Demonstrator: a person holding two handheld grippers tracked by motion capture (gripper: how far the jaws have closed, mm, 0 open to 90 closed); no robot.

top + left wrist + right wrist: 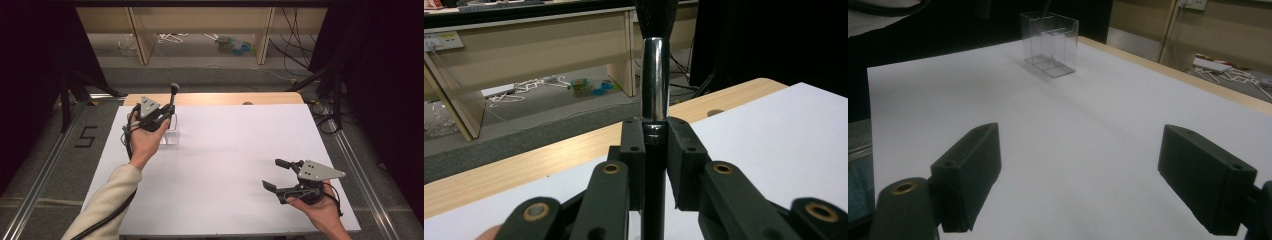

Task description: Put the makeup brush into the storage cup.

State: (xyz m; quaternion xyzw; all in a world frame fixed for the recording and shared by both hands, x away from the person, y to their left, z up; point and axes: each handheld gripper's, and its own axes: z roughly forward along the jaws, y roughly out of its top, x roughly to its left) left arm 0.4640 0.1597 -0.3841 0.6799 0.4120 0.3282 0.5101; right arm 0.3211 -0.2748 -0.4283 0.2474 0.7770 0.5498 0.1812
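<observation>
The left gripper [655, 137] has its jaws pinching a brush [654, 85] upright, clamped where the shiny metal collar meets the dark handle, bristles above the jaws and handle running down between them. In the high view that gripper [167, 116] hangs right over a clear plastic holder [171, 134] near the far left of the white tabletop [235, 165].

The step in hand looks like seating the brush in the holder. To do it well, keep the handle vertical, line its lower end over one compartment, and lower straight before letting go; a tilt could tip the light holder.

The right gripper [276, 175] rests near the close right edge, jaws spread with nothing between them. Ahead of those jaws lies bare tabletop, the holder [1050, 44] well beyond them, so there is ample room to come across and steady it.
</observation>
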